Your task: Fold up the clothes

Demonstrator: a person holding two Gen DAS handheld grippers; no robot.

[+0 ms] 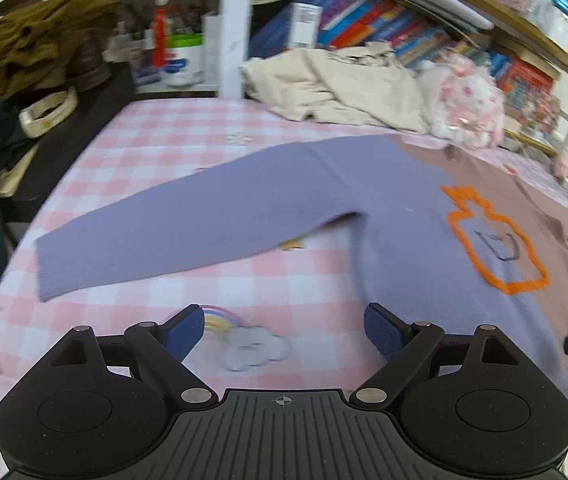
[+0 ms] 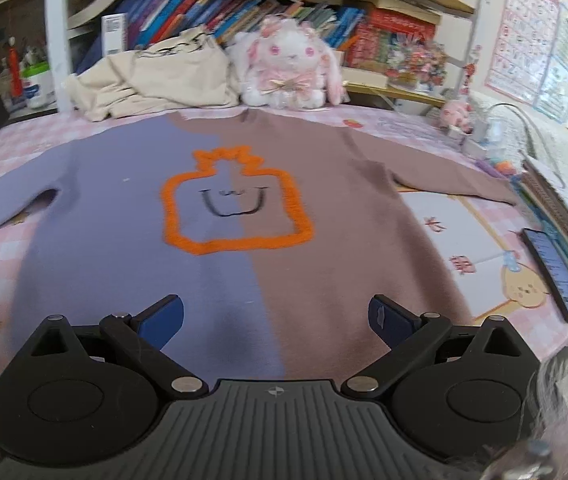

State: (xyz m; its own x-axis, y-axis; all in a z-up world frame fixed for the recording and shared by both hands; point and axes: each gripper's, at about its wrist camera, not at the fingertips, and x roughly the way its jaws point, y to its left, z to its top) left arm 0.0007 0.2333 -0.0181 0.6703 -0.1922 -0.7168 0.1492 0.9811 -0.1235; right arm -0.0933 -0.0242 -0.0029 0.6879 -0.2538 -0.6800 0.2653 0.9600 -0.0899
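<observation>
Right wrist view: a two-tone sweater point(image 2: 212, 240) lies spread flat, front up, on the pink checked tabletop point(image 2: 464, 240).

Its lavender half and sleeve point(image 1: 172, 232) reach to the left, the brown half to the right, with an orange outlined motif point(image 2: 236, 204) across the middle. Both claws are released and grasp nothing: the right claw point(image 2: 276, 318) hovers over the hem, the left claw point(image 1: 284, 330) over bare cloth beside the sweater's left edge. A cream garment point(image 2: 156, 80) and plush rabbit point(image 2: 290, 68) sit beyond the collar; a phone point(image 2: 556, 276) lies at right.
</observation>
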